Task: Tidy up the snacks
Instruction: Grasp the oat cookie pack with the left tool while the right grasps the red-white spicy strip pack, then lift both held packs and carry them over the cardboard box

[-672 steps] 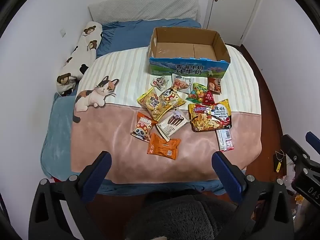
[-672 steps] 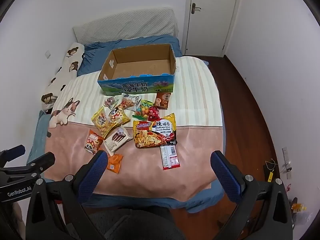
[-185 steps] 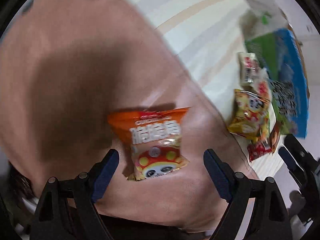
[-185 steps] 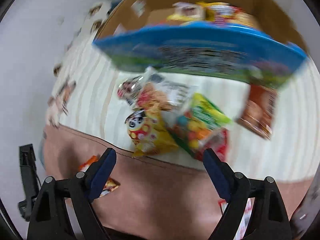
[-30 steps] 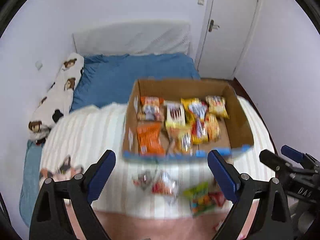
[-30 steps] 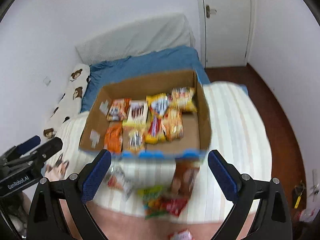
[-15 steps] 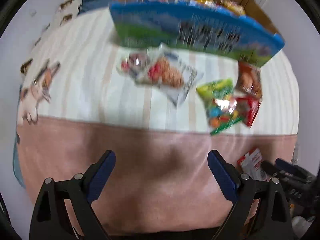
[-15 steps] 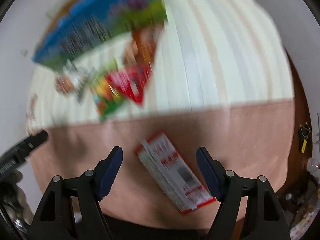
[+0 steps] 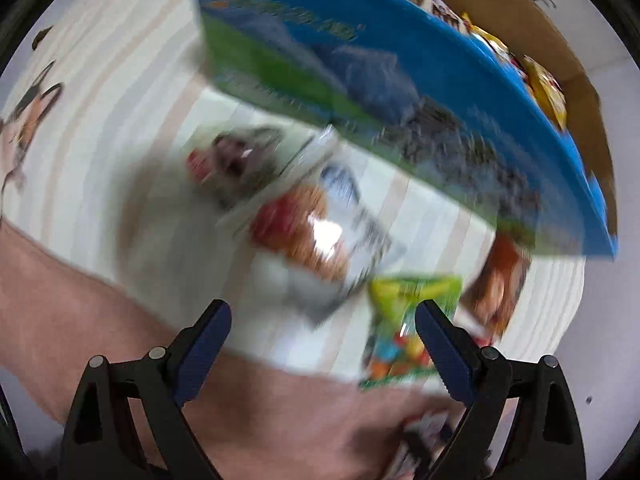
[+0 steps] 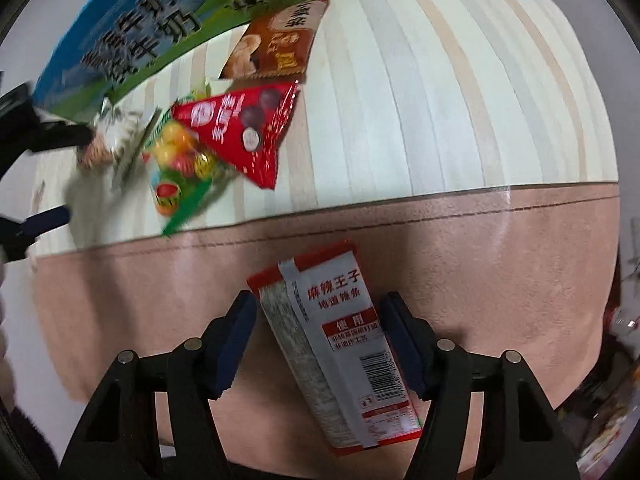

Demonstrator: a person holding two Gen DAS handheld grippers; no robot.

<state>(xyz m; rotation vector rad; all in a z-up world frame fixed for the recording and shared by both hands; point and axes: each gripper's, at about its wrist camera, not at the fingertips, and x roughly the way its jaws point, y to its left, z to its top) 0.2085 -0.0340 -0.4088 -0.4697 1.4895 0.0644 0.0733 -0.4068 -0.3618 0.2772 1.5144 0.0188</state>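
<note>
So a second ago both cameras were up high looking down into the box, and now they've both dropped right onto the leftovers. The right hand-held gripper (image 10: 318, 330) has closed in around the long red-and-white spicy strip packet (image 10: 334, 354) lying on the pink part of the bedspread (image 10: 500, 264); half a second back the fingers stood wider on either side, now the blue pads (image 10: 240, 328) sit just beside its edges, still released and not yet pinching as far as I can tell. The left hand-held gripper (image 9: 322, 340) is also spread and empty, hovering low over the striped part of the bed, pointed at a blurry white packet with something orange printed on it (image 9: 316, 224), with the green candy bag (image 9: 408, 332) by its right finger. Further out in the right view sit the red triangular chocolate-ball packet (image 10: 246, 130) and the brown snack packet (image 10: 278, 46), tucked against the blue front of the cardboard box (image 9: 400, 80). The box already has a panda bag and some yellow packs poking over its rim. My read: most of the pile is packed, only about half a dozen stragglers left, and this is a two-handed grab setting up.
</note>
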